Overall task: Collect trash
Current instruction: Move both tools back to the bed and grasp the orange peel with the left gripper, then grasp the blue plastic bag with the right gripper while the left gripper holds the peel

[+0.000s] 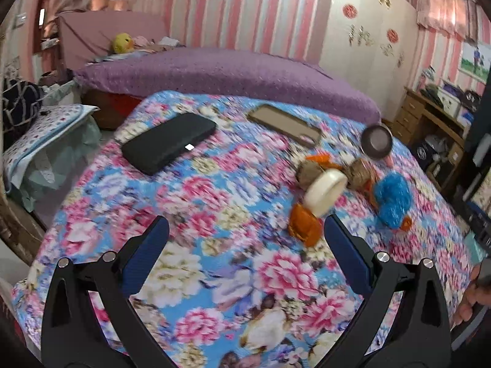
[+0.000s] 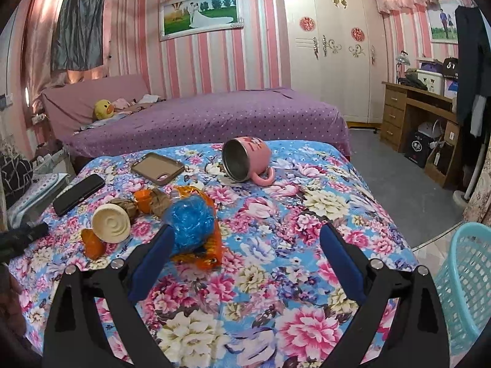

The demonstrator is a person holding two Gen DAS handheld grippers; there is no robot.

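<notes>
A pile of trash lies on the flower-print cloth (image 2: 322, 202): a crumpled blue plastic wad (image 2: 190, 224) on an orange wrapper (image 2: 199, 259), a cream round lid (image 2: 111, 222), an orange scrap (image 2: 92, 243) and two brown paper balls (image 2: 159, 204). My right gripper (image 2: 247, 230) is open, its left finger just in front of the blue wad, with nothing between the pads. In the left wrist view the same lid (image 1: 325, 188), orange scrap (image 1: 303, 228) and blue wad (image 1: 392, 199) sit ahead and to the right of my open, empty left gripper (image 1: 245, 224).
A pink mug (image 2: 248, 158) lies on its side behind the pile. A brown phone case (image 2: 158, 168) and a black phone (image 2: 78, 193) lie at the back left. A turquoise basket (image 2: 466, 282) stands on the floor at the right. A purple bed (image 2: 214, 116) is beyond.
</notes>
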